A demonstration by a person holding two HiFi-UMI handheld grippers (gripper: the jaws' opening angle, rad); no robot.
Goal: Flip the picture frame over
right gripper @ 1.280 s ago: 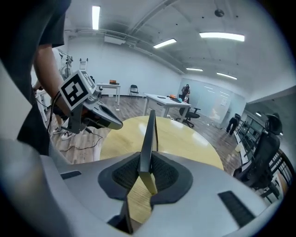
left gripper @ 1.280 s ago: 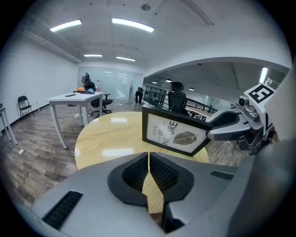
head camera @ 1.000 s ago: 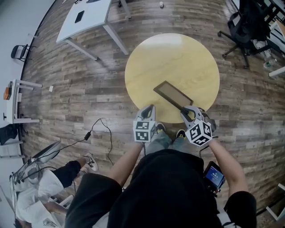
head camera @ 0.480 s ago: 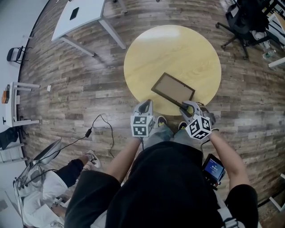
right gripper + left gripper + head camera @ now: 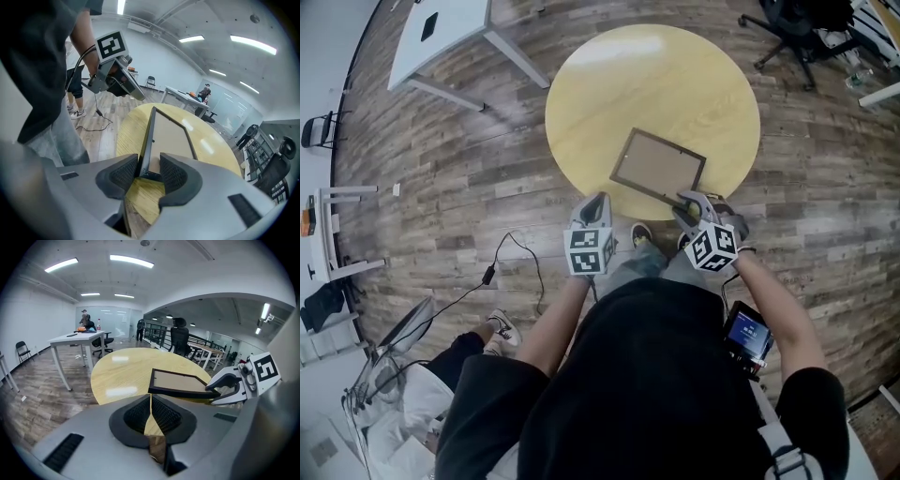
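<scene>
My right gripper (image 5: 687,202) has just been opening its jaws, now released around a corner of the picture frame (image 5: 658,167), which lies on the desk (image 5: 609,84) near its front edge. My left gripper (image 5: 597,200) is clenched and empty.

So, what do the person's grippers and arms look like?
The left gripper and right gripper are light grey, with black ribbed jaws and a white cube of black square markers. Short black sleeves. The right jaws have just been opening, the picture frame's corner between them.

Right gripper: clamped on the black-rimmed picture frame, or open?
Open: the right gripper has just been opening its jaws; the black-rimmed picture frame has a corner between them, unpressed.
</scene>
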